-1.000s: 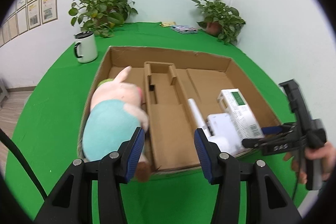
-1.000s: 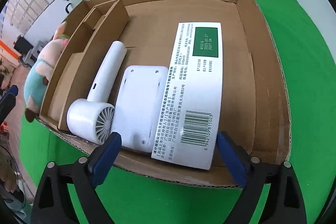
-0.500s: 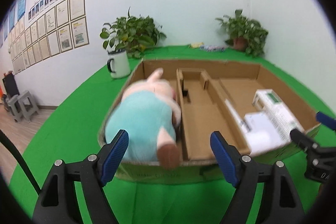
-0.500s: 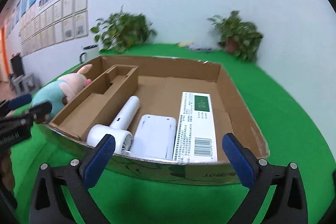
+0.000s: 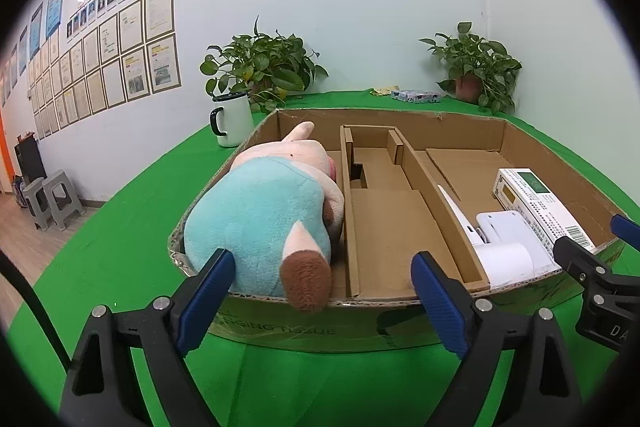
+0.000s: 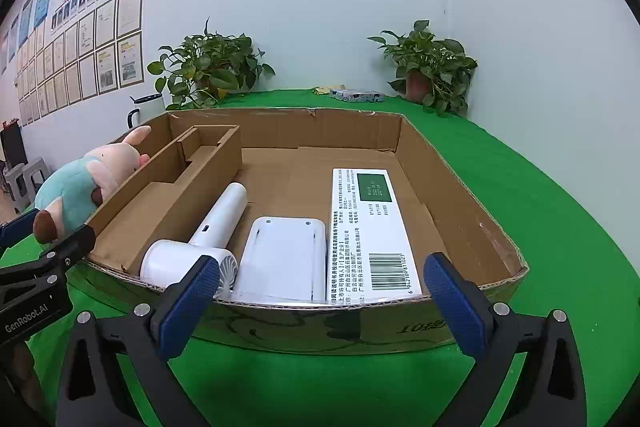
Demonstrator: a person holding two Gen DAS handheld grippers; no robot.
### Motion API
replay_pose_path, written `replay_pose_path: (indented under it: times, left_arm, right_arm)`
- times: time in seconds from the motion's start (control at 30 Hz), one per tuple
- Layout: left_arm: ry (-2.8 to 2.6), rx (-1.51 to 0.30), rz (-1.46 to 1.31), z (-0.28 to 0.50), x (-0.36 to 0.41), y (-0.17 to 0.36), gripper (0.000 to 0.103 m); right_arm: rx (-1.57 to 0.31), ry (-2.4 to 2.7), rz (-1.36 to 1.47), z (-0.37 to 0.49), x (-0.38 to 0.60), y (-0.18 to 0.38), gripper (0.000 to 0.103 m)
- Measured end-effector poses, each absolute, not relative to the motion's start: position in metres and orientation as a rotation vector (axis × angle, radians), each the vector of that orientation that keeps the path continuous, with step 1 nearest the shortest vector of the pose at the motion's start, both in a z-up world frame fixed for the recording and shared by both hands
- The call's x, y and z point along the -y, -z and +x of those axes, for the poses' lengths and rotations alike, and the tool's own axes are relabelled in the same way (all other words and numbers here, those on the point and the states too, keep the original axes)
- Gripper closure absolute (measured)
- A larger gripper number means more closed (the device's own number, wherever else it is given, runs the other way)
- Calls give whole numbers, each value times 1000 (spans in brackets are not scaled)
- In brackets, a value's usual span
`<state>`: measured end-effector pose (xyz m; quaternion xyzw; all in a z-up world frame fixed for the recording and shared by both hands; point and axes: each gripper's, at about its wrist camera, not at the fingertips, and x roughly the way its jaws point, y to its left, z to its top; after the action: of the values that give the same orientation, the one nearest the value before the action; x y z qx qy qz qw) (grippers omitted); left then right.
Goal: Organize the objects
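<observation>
A shallow cardboard box (image 5: 400, 121) (image 6: 460, 195) lies on the green table. A plush pig (image 5: 264, 215) (image 6: 80, 183) in a teal shirt fills its left compartment. A white hair dryer (image 6: 208, 231) (image 5: 500, 255), a white flat device (image 6: 284, 255) and a white printed carton (image 6: 372, 231) (image 5: 540, 199) lie in its right compartment. My left gripper (image 5: 320, 291) is open and empty, just in front of the box's near wall. My right gripper (image 6: 324, 299) is open and empty, in front of the near wall by the dryer and carton.
A white mug (image 5: 232, 121) stands left of the box. Two potted plants (image 5: 260, 67) (image 5: 476, 67) stand at the back by the wall, with a small packet (image 5: 416, 95) between them. Grey stools (image 5: 48, 195) stand on the floor at left.
Both grippers have drawn back and dropped lower, from above the box to just in front of its near wall. The left gripper's jaws have opened wider.
</observation>
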<state>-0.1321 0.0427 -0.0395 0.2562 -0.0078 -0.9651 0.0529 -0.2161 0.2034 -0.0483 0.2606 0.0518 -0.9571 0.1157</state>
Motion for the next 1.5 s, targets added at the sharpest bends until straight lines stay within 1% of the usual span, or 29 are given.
replay_pose_path:
  times: [0.43,0.47,0.5,0.57,1.5]
  left_arm:
    - [2932,25,779,-132,-43,39,12]
    - [2931,24,780,-131,-43,39,10]
    - [2931,22,782,-131,-42,39,5]
    - [2926,21,786,-132,-42,40,1]
    - [2926,22,787,-131,-43,40,1]
  right_arm:
    - [-147,2803,761,-215,-202,47,0]
    - [-146,2803,761,-215,-202,47,0]
    - [-145,2803,760,-215,-201,47,0]
    - [-147,2804,761,-215,-200,47,0]
    - [-149,2804,762,-214,-197,45,0]
